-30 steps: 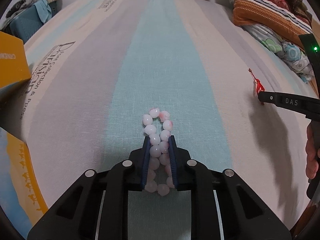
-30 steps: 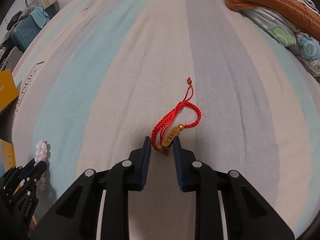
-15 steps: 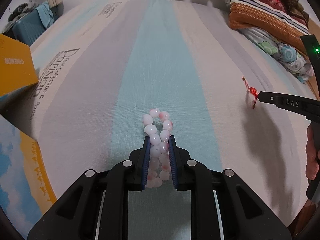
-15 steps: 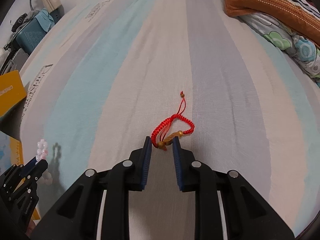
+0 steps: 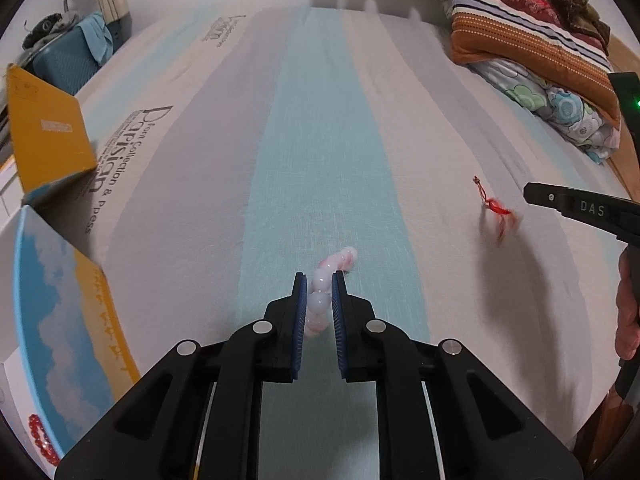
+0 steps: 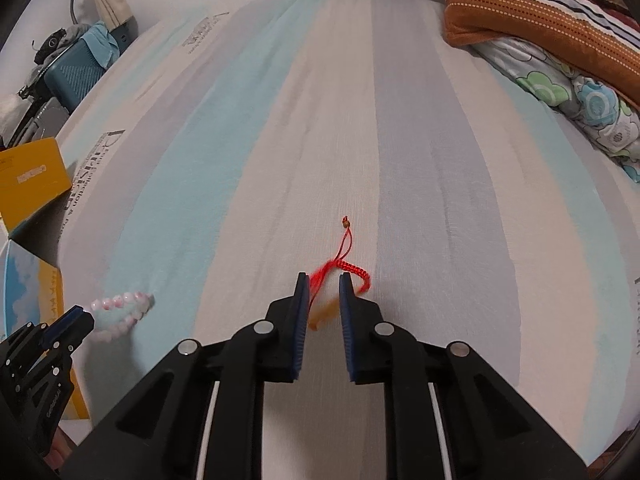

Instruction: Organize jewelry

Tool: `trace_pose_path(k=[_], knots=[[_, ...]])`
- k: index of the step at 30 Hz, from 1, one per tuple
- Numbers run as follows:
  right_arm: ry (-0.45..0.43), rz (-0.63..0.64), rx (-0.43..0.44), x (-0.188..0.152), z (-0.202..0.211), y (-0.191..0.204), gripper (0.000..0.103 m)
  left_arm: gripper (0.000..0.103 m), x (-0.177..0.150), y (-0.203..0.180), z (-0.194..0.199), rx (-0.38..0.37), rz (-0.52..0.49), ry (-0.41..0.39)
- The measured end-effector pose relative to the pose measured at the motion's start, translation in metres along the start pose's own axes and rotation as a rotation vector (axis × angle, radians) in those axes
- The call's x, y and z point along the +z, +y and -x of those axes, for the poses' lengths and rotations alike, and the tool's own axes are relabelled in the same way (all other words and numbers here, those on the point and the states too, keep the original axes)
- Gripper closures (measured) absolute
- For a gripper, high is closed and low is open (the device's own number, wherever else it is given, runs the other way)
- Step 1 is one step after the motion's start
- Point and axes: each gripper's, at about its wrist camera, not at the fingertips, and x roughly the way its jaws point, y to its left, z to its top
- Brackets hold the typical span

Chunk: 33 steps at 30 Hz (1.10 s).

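A pink-and-white bead bracelet (image 5: 320, 300) sits between the blue pads of my left gripper (image 5: 320, 280). The jaws are closing on it and it hangs clear of the striped bedsheet (image 5: 320, 140). In the right wrist view the same bead bracelet (image 6: 120, 308) sticks out from the left gripper (image 6: 80, 314) at the lower left. My right gripper (image 6: 323, 280) is closing on a red cord bracelet (image 6: 352, 268). Its blurred gold charm (image 6: 320, 314) lies between the pads and the cord dangles off the bed. From the left wrist view the red cord bracelet (image 5: 498, 212) hangs at the right gripper's tip (image 5: 530, 194).
An open box with a sky-blue lining (image 5: 52, 320) stands at the left edge, a red bead bracelet (image 5: 38, 436) inside it. A yellow box (image 5: 44, 136) lies behind it. Folded blankets (image 5: 528, 40) are piled at the back right. A person's hand (image 5: 628, 312) holds the right gripper.
Both grippers have risen and their jaws have narrowed. The bead bracelet and the red cord bracelet have come up off the sheet with them, and the beads have swung edge-on.
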Motion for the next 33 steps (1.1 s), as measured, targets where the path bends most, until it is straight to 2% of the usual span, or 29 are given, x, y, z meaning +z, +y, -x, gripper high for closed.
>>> trace_pose_path(k=[6, 9, 10, 11, 12, 13, 14, 15, 16, 18, 23, 28, 31, 33], knots=[[-0.001, 0.008, -0.004, -0.004, 0.010, 0.002, 0.091, 0.091, -0.002, 0.004, 0.007, 0.002, 0.004, 0.000], [0.031, -0.010, -0.006, -0.002, 0.002, -0.001, 0.090, 0.090, -0.001, 0.006, -0.002, 0.012, 0.010, 0.023], [0.042, -0.015, -0.008, -0.002, -0.003, -0.002, 0.086, 0.089, -0.001, 0.007, -0.006, 0.022, 0.016, 0.026], [0.050, -0.017, -0.013, -0.001, -0.007, -0.003, 0.076, 0.086, 0.000, 0.009, -0.011, 0.029, 0.027, 0.034], [0.058, -0.023, -0.017, -0.001, -0.011, -0.004, 0.069, 0.079, 0.001, 0.011, -0.015, 0.029, 0.039, 0.041], [0.067, -0.035, -0.017, -0.001, -0.017, -0.006, 0.066, 0.073, 0.002, 0.013, -0.019, 0.031, 0.050, 0.046], [0.078, -0.044, -0.021, -0.001, -0.023, -0.008, 0.064, 0.058, 0.002, 0.014, -0.023, 0.049, 0.051, 0.045], [0.086, -0.047, -0.026, -0.001, -0.027, -0.009, 0.062, 0.053, 0.003, 0.015, -0.026, 0.074, 0.047, 0.036], [0.101, -0.055, -0.030, -0.001, -0.035, -0.010, 0.059, 0.053, 0.002, 0.016, -0.028, 0.087, 0.044, 0.032], [0.130, -0.066, -0.033, -0.001, -0.048, -0.011, 0.059, 0.044, 0.003, 0.019, -0.037, 0.115, 0.053, 0.046], [0.168, -0.075, -0.038, -0.005, -0.070, -0.008, 0.055, 0.033, -0.001, 0.019, -0.053, 0.153, 0.036, 0.063], [0.179, -0.065, -0.038, -0.006, -0.080, -0.007, 0.056, 0.037, -0.006, 0.018, -0.064, 0.147, 0.039, 0.081], [0.178, -0.042, -0.028, -0.007, -0.081, -0.004, 0.073, 0.049, -0.008, 0.019, -0.068, 0.130, 0.041, 0.093], [0.179, -0.017, -0.033, -0.007, -0.080, -0.002, 0.085, 0.064, -0.010, 0.014, -0.068, 0.137, 0.013, 0.090]])
